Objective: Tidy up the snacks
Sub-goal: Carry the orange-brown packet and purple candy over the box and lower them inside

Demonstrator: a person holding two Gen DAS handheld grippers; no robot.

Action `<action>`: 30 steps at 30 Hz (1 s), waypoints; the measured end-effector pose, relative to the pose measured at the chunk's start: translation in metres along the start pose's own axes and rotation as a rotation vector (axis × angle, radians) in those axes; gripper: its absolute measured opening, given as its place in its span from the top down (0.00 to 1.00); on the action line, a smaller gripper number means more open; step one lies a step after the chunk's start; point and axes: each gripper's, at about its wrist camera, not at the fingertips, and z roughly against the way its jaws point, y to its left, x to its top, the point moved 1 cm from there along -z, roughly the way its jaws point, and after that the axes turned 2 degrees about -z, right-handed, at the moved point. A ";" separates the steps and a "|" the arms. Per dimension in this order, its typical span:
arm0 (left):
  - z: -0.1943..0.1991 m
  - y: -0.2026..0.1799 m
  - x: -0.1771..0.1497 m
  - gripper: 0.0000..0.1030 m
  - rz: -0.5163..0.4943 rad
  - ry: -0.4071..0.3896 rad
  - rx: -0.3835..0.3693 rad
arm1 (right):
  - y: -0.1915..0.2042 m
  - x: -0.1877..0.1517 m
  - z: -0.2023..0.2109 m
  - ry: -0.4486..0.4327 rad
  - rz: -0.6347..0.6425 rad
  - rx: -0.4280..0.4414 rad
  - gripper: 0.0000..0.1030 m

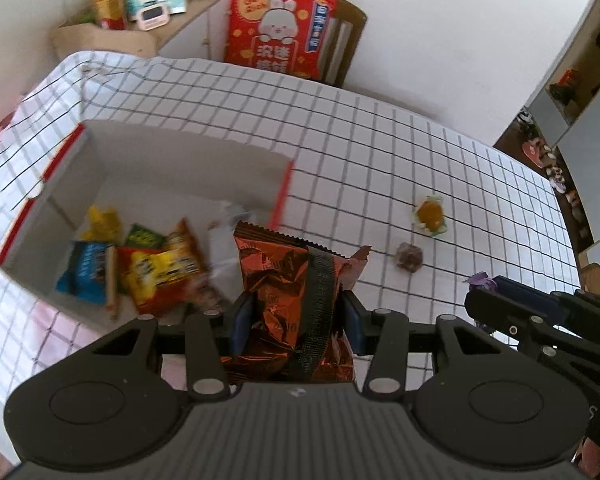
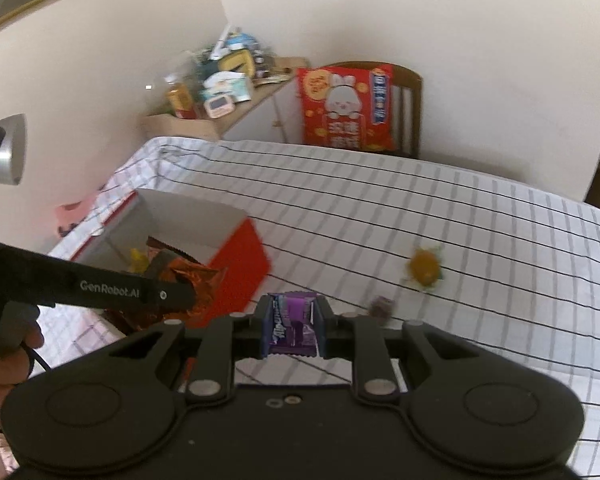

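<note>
In the left wrist view, at about nine o'clock, the open red-and-white cardboard box (image 1: pixel 80 184) sits on the checked tablecloth (image 1: pixel 380 152). Inside it lie blurred snack packets: a blue one (image 1: pixel 85 270), a yellow-and-red one (image 1: pixel 160 276) and a green one (image 1: pixel 142 236), their print unreadable. At the centre, the left gripper (image 1: pixel 296 316) is clamped on a copper-brown foil snack packet (image 1: pixel 276 276) whose lower end is cut off behind the gripper body. Toward three o'clock on the cloth lie an orange wrapped sweet (image 1: pixel 430 214) and, near it, a small dark brown one (image 1: pixel 409 257), too smeared to identify. At four o'clock the right gripper (image 1: pixel 482 284) enters, a purple scrap at its tip. In the right wrist view its jaws are closed tight on a small purple wrapped candy (image 2: pixel 293 326), lettering partly hidden by the pads. At twelve o'clock a red rabbit-print cushion (image 1: pixel 276 28) leans on a wooden chair (image 1: pixel 350 32).
</note>
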 end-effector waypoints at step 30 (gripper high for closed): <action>-0.005 0.178 0.022 0.56 0.110 -0.090 0.122 | 0.147 0.012 -0.112 0.083 0.109 0.017 0.80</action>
